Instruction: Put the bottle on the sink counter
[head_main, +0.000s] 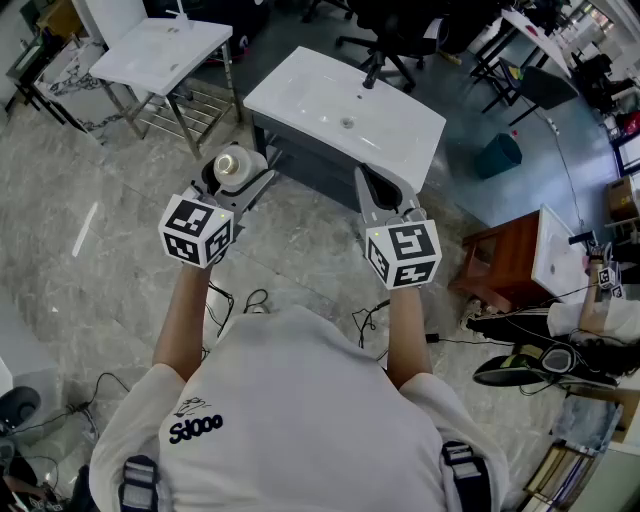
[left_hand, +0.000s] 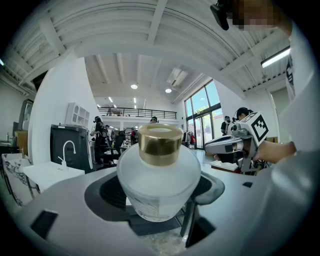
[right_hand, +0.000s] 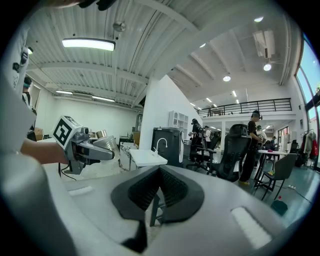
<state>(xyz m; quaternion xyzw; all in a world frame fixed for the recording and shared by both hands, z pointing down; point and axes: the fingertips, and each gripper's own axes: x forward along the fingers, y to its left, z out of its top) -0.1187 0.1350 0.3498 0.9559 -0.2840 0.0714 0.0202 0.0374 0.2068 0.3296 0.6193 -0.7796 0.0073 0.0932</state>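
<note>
At the far left, beyond the left gripper (head_main: 238, 172), a second white washstand (head_main: 160, 50) is seen, well apart from the work and not part of it. The left gripper is clenched on the bottle (left_hand: 159, 182). The frosted, round-shouldered body is pinched between the two dark pads, and the gold cap (left_hand: 160, 144) is pointed away from the gripper. The bottle is therefore carried in the air and is set on nothing. Ahead of both grippers, and lying between their two lines of reach, the sink counter (head_main: 290, 85) is found, with its white top bare around the basin and a dark tap (head_main: 375, 70) at its far edge. No contact between the bottle and the counter is shown. To the right, the right gripper (head_main: 365, 185) is held level with the left one. Its jaws are closed together and nothing is held between them. The pickup is judged to be done. What is left is to carry the bottle forward over the counter, stand it on the flat top beside the basin, and release it.
</note>
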